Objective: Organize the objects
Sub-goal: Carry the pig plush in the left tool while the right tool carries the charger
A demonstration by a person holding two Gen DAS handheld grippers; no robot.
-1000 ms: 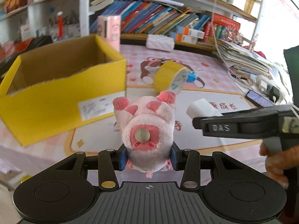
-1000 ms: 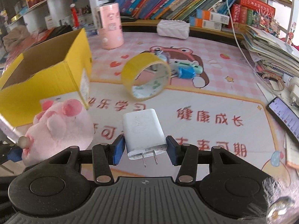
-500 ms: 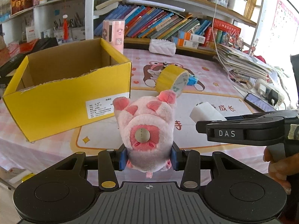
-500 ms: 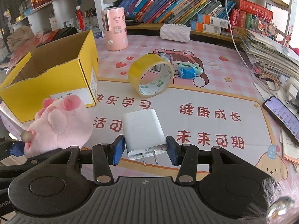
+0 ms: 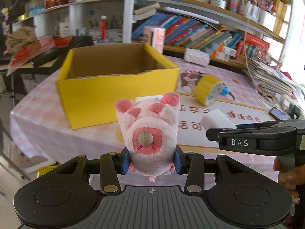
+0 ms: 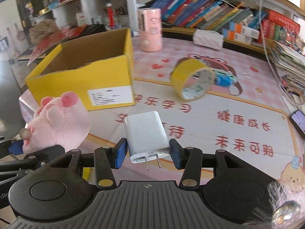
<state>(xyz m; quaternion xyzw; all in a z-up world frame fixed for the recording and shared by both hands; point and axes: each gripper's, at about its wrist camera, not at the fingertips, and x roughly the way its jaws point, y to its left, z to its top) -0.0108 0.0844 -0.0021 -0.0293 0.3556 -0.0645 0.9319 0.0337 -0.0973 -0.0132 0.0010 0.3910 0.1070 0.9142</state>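
**Both my tongs loaded, above the pink table**

The table [image 6: 238, 61] under me wears a pink checked cloth with a cartoon mat on it. Biggest thing on it is the yellow cardboard box [image 5: 106, 95], open at the top, sitting toward the left edge with a white label on its near wall. Right of the box, well apart from it, a roll of yellow tape [image 6: 192, 82] stands on its edge, with a small blue thing just behind it. A pink cup [image 6: 150, 30] stands beyond the box, near the bookshelf.

My left tongs [image 5: 151, 161] are clamped on a pink plush toy [image 5: 150, 129], both blue pads pressed into its sides, its feet pointing away from me, held in the air in front of the box. My right tongs [image 6: 147, 152] grip a white charger plug [image 6: 145, 131] by its sides, prongs pointing back at me, hovering over the mat right of the plush.
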